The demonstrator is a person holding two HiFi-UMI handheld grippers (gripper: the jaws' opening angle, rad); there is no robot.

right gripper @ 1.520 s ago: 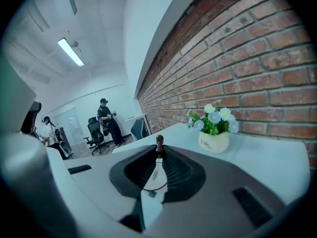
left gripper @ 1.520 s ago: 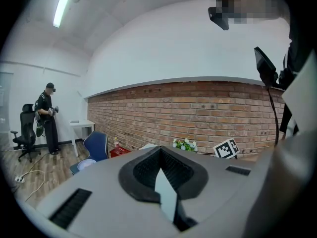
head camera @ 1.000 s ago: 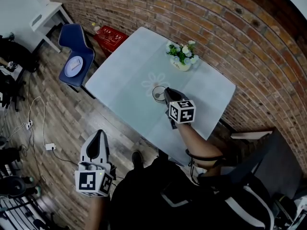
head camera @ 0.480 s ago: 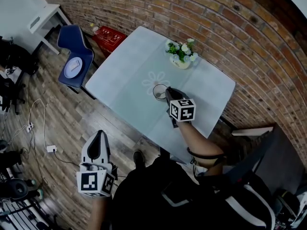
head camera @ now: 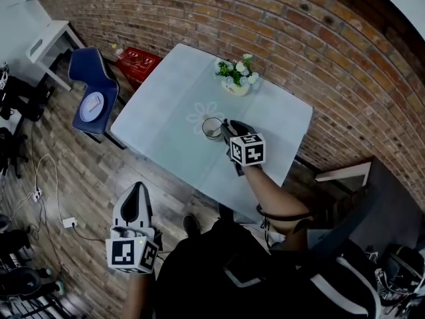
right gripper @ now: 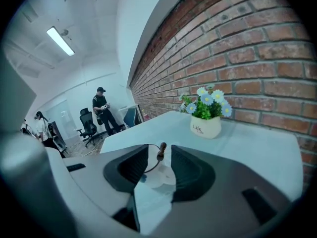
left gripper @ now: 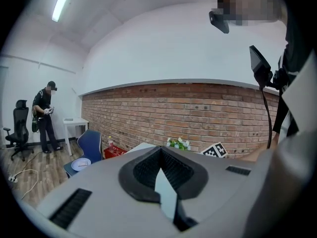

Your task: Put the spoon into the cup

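Spoon with a dark brown handle (right gripper: 161,150) stands tilted inside the clear glass cup (head camera: 211,129), which sits near the middle of the pale square table (head camera: 163,105). The right gripper (head camera: 226,129) hovers just beside the cup, jaws spread apart and gripping nothing, with the handle showing in the gap between them. A white pot of blue and white flowers (head camera: 234,80) stands near the table's far edge, by the brick wall. The left gripper (head camera: 138,187) hangs off the table's near-left edge over the wooden floor, jaws closed and empty.

White flower pot (right gripper: 205,127) — "Life" on front; smaller line beneath unreadable.
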